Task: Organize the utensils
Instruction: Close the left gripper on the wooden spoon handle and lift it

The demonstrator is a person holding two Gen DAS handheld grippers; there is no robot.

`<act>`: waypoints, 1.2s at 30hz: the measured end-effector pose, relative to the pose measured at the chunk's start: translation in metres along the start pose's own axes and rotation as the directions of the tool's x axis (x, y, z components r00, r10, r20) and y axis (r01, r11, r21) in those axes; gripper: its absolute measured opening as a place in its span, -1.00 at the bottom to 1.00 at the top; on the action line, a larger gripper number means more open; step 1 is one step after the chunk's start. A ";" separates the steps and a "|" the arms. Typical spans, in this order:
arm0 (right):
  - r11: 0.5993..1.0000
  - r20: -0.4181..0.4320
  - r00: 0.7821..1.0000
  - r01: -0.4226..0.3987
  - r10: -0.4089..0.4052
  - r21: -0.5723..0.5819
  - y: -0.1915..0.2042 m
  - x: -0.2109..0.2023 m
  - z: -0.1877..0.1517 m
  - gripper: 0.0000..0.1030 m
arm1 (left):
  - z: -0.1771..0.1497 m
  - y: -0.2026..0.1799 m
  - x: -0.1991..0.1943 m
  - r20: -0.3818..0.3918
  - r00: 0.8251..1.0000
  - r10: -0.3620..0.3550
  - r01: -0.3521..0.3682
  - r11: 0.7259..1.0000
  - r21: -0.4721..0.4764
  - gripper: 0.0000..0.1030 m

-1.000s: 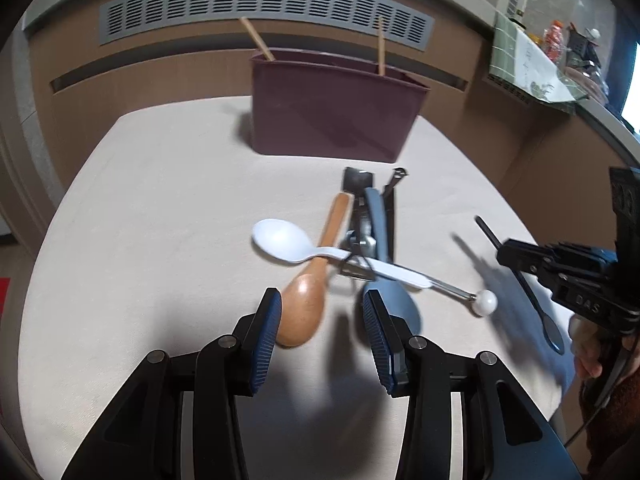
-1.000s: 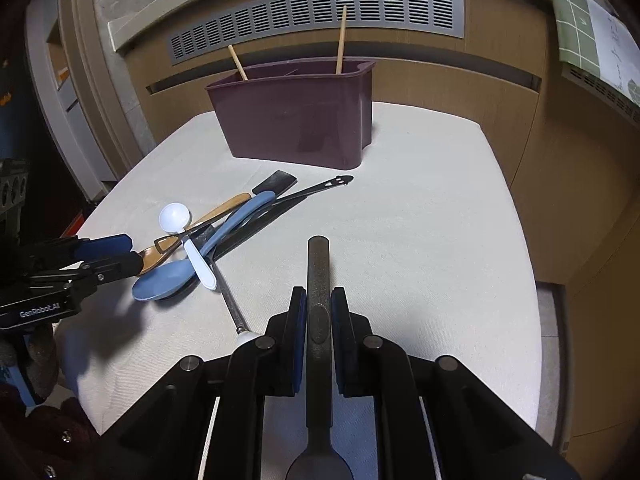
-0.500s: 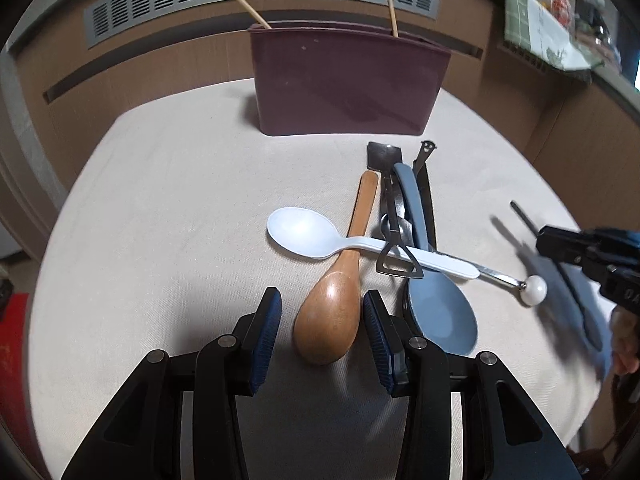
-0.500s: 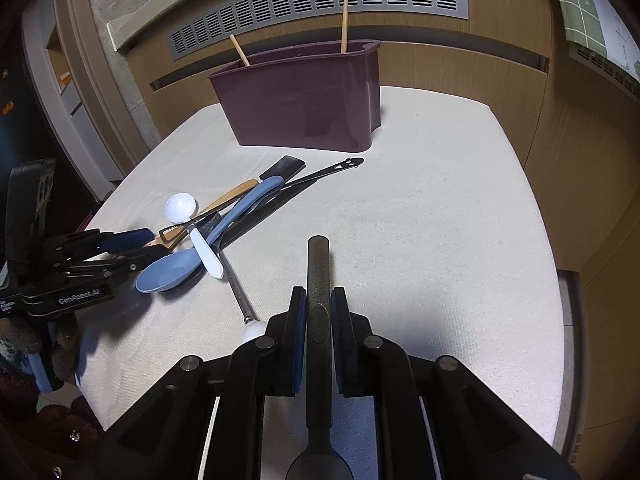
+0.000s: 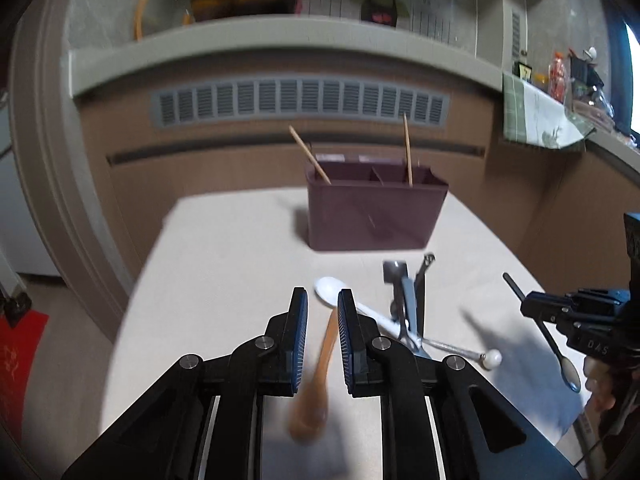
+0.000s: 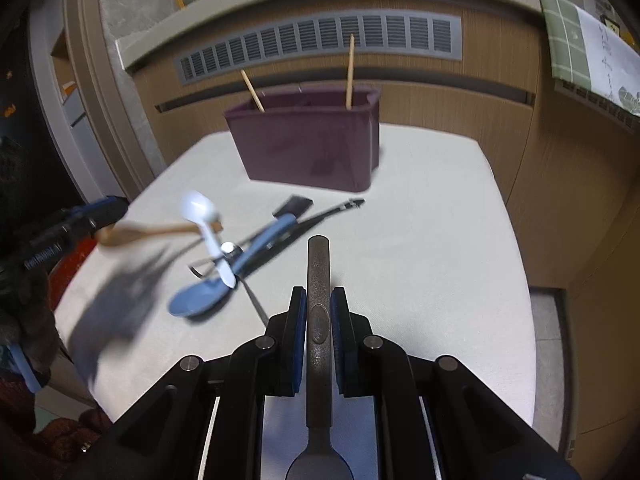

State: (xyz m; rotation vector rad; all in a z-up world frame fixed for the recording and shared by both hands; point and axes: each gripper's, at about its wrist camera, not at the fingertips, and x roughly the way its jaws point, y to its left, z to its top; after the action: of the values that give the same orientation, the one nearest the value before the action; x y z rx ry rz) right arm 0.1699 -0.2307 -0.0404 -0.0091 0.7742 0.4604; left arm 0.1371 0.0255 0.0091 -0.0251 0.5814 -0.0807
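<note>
My left gripper [image 5: 322,308] is shut on the wooden spoon [image 5: 316,376] and holds it lifted above the table; the spoon is blurred, and it also shows in the right wrist view [image 6: 152,231]. My right gripper [image 6: 318,304] is shut on a dark metal spoon [image 6: 318,320], handle pointing forward. A maroon utensil holder [image 5: 374,210] with two wooden chopsticks [image 5: 407,148] stands at the table's far side. On the cloth lie a white spoon [image 5: 360,306], a blue ladle [image 6: 224,284], black tongs [image 6: 320,212] and a metal utensil with a white ball end [image 5: 490,358].
The table [image 6: 440,240] is covered with a cream cloth and ends in a curved edge on the left and a drop on the right. A wooden cabinet wall with a grey vent [image 5: 300,102] stands right behind the holder.
My left gripper has closed on the wooden spoon and lifted it off the pile, tilting up. The white spoon shifted a little. My right gripper still holds the dark spoon.
</note>
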 end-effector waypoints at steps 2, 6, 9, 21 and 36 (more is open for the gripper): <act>1.000 0.013 1.000 -0.005 0.005 -0.012 0.005 -0.004 0.002 -0.80 | 0.001 0.004 -0.002 0.000 1.000 0.006 -0.006 1.000 -0.001 -0.71; 0.999 0.005 1.000 0.005 -0.005 -0.037 0.010 -0.005 0.001 -0.80 | -0.005 0.021 0.009 -0.071 0.997 -0.033 0.029 0.998 -0.061 -0.71; 0.999 -0.009 1.000 0.005 -0.005 -0.032 0.008 -0.003 -0.002 -0.80 | -0.017 0.022 0.032 -0.167 0.978 -0.126 0.116 0.991 -0.071 -0.65; 1.000 -0.029 1.000 0.007 -0.007 0.002 0.002 0.014 -0.003 -0.80 | -0.021 -0.011 0.130 -0.366 0.930 -0.021 0.063 0.993 0.101 -0.59; 0.998 0.009 1.000 -0.002 0.001 0.068 -0.011 0.013 0.018 -0.80 | 0.003 0.016 0.066 -0.189 0.972 -0.136 0.112 0.984 -0.136 -0.76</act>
State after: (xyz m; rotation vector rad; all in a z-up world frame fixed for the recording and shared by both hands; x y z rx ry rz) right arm 0.1939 -0.2321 -0.0379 0.0569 0.7813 0.4349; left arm 0.1947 0.0364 -0.0248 -0.1765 0.7836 -0.1701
